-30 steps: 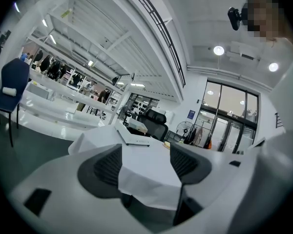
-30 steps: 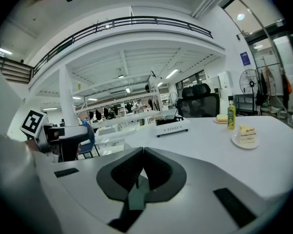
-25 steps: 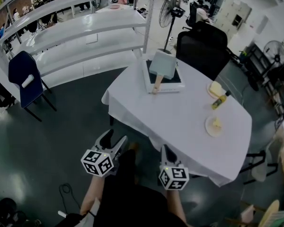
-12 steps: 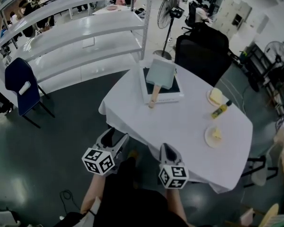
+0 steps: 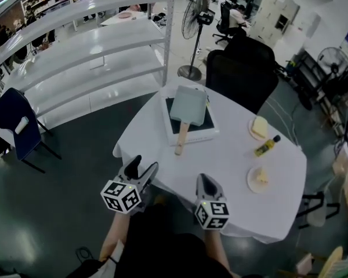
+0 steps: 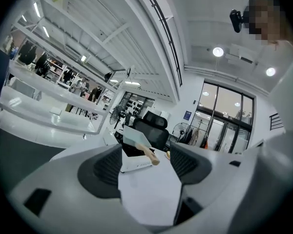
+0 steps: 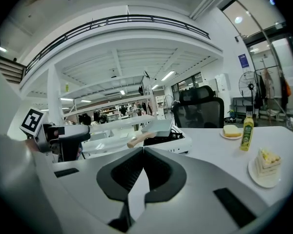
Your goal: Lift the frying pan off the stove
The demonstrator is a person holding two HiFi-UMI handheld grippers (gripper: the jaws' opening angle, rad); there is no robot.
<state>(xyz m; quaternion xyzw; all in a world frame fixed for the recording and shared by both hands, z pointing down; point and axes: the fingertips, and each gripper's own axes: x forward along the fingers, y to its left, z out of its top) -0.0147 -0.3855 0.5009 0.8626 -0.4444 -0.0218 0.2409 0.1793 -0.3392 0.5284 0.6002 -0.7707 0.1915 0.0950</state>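
On the far side of the white-clothed surface [image 5: 220, 161], well away from both of your tools, the frying pan [image 5: 189, 104] sat on top of the stove [image 5: 197, 136]. You held the left tool [image 5: 140, 169] and the right tool [image 5: 205, 182] low at the near edge of the surface, side by side. Both pointed toward the pan, and neither one touched it.

Your left tool was open, its two jaws wide apart with nothing between them. Your right tool was closed, its jaw tips pressed together and gripping nothing.

To the right of the stove, a small plate [image 5: 253, 134] held a pale yellow block of food. Closer to you, another plate [image 5: 252, 185] held a piece of cake. Between the two plates stood a little bottle [image 5: 267, 146] of yellow oil.

The pan was a pale blue-green rectangle, not round. Its light wooden handle [image 5: 181, 139] stuck out over the front edge of the stove, toward you. The stove was a flat white box with a dark top, and the pan covered much of that top.
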